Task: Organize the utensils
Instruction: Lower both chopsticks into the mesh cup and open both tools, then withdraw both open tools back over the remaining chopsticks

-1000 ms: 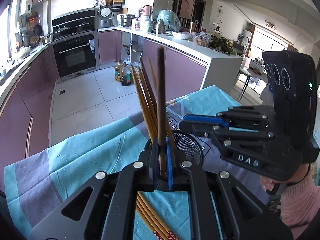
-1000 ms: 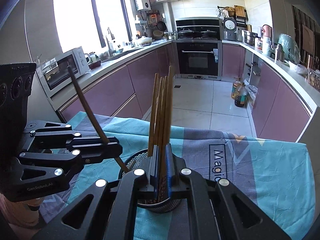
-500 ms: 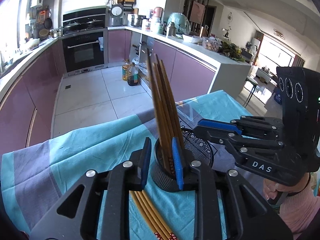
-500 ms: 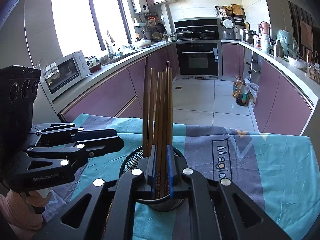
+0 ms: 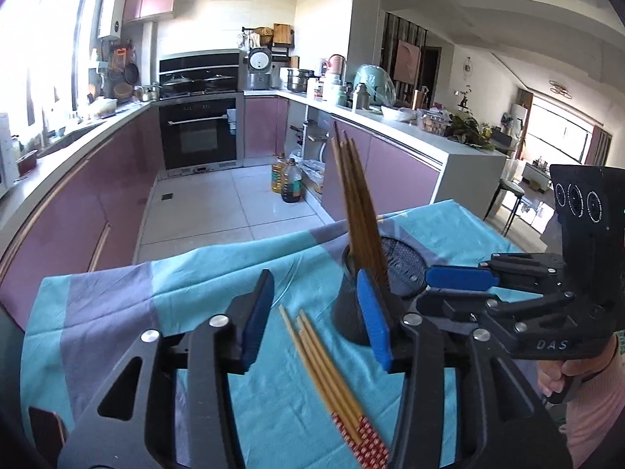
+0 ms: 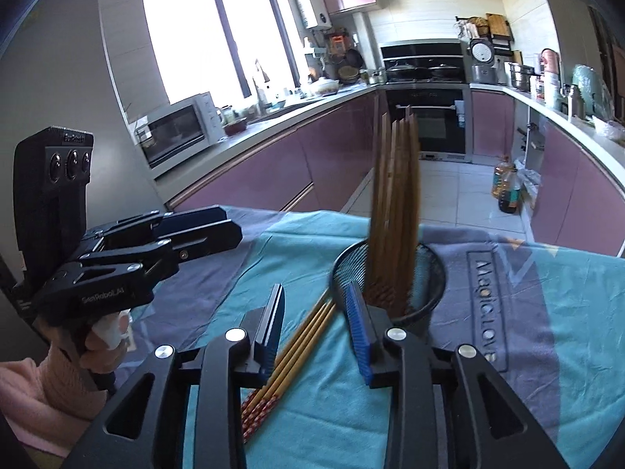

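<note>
On the far left, my left hand (image 6: 103,342), in a pink sleeve, holds my left tongs (image 5: 314,314) over the desk (image 5: 117,305), which is draped in a teal and grey cloth. Their jaws have just been opening and now stand fairly wide with nothing pressed between the blue pads; through the gap I see the tips of the loose chopsticks (image 5: 332,379). Those pale chopsticks, with red patterned ends, lie flat on the cloth in a bundle, just left of the black mesh holder (image 6: 433,277) and close to its base.

In the middle, the holder stands upright on the cloth. A bunch of darker brown chopsticks (image 6: 396,211) stands in it, leaning slightly and blurred.

My right tongs (image 6: 316,330) are also apart, their jaws having just been opening, and they grip nothing; the holder sits just beyond the right blue pad and the loose chopsticks run under the left one. Further right, my right hand (image 5: 562,379) grips the handle.
</note>
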`<action>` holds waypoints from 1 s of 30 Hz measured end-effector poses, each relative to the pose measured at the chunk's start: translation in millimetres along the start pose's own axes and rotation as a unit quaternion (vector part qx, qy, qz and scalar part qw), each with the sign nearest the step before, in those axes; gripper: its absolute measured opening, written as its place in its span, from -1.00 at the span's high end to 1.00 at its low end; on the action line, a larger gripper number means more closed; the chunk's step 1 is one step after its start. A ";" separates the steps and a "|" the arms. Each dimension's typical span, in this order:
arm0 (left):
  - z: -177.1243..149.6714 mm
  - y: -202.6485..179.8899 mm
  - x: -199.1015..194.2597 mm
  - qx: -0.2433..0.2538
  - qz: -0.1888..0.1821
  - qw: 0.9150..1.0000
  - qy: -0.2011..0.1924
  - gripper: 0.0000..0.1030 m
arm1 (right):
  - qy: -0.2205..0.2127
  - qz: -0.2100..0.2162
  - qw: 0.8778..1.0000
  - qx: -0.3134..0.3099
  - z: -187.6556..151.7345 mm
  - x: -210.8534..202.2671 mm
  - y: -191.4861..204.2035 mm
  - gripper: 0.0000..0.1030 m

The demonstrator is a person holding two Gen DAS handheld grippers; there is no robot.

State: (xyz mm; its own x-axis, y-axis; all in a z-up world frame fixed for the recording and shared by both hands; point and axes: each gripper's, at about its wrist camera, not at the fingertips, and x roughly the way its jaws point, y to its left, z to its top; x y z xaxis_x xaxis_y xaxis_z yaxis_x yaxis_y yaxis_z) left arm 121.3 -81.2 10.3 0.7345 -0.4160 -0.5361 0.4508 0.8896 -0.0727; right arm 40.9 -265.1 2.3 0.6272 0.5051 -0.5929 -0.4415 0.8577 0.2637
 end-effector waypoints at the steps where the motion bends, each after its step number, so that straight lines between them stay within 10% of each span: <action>1: -4.8 1.7 -2.1 -0.002 0.003 1.000 0.002 0.03 | 0.005 0.002 1.000 -0.001 -2.8 2.8 3.8 0.30; 30: -109.5 24.4 28.6 -0.055 0.020 0.991 0.124 -0.13 | 0.100 -0.041 0.994 0.014 -68.7 68.6 25.4 0.21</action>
State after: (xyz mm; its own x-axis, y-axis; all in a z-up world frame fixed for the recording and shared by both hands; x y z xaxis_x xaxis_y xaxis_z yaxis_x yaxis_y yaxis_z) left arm 97.8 -50.8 -98.9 0.5977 -0.3323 -0.7296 0.3558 0.9255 -0.1300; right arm 28.6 -215.3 -83.9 0.5194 0.4064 -0.7517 -0.3744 0.8990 0.2274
